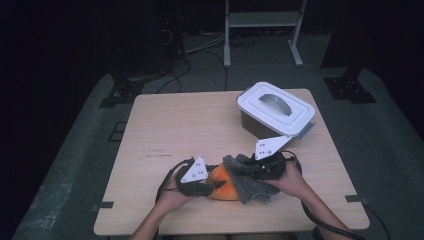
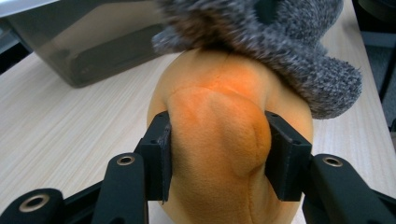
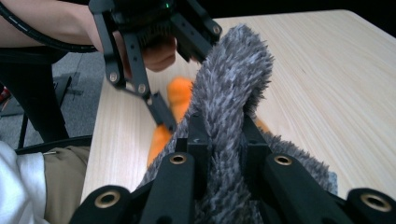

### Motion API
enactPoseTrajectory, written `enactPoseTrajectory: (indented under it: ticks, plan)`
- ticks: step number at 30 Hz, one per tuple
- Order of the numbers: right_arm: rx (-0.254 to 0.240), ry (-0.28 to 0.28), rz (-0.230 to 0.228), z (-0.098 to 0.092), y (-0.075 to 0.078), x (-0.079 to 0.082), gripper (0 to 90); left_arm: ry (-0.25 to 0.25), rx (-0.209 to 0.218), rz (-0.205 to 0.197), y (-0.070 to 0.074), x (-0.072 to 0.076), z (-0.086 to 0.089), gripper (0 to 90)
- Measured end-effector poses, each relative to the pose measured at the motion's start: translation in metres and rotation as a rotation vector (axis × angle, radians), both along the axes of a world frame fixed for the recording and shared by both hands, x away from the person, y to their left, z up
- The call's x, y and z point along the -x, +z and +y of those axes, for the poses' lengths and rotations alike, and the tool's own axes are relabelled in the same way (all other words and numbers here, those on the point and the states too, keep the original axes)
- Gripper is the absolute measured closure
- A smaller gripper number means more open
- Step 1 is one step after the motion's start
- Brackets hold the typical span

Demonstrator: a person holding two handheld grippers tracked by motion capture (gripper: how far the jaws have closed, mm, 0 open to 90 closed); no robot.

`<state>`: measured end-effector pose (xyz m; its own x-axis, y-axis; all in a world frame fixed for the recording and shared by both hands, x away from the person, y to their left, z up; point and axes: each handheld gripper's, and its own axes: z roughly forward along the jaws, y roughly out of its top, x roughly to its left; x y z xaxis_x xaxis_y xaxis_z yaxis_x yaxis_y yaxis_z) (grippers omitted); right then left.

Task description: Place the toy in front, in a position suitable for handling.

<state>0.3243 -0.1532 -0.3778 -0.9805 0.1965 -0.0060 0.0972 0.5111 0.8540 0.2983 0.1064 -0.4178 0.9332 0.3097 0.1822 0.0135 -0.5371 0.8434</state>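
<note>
Orange plush toy sits near the front edge of the bench, squeezed between the jaws of the left tongs. Right tongs are clamped on a fold of grey fuzzy cloth, which drapes over the toy's far side. White-lidded container stands well apart at the back right.

We see a soft orange plush toy, a speckled grey fuzzy cloth, a pale wood-grain bench, black jaws, and a white-lidded grey plastic box.
</note>
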Motion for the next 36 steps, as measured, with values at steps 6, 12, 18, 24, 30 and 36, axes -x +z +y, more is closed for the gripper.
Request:
enactPoseTrajectory:
  ticks: [6, 12, 18, 24, 30, 36]
  plan:
    - [0.040, -0.008, 0.003, -0.002, -0.007, 0.000, 78.3, 0.012, 0.051, 0.105, -0.003, -0.009, 0.008, 38.7]
    - [0.071, -0.030, 0.013, -0.011, -0.007, -0.002, 78.3, 0.019, 0.050, 0.107, 0.000, -0.011, 0.004, 47.9]
    - [0.082, 0.051, -0.050, 0.019, 0.019, 0.005, 78.3, -0.023, -0.011, 0.012, 0.008, 0.000, -0.012, 50.1]
    - [0.115, 0.047, -0.021, 0.019, 0.010, 0.000, 78.4, -0.043, 0.003, 0.023, 0.000, -0.003, 0.000, 49.8]
    - [0.074, -0.025, 0.052, -0.016, -0.011, -0.005, 78.4, -0.066, 0.031, 0.053, -0.005, -0.010, 0.009, 49.1]
    - [0.070, -0.066, 0.110, -0.037, -0.027, -0.003, 78.4, -0.089, 0.046, 0.086, -0.008, -0.013, 0.014, 46.1]
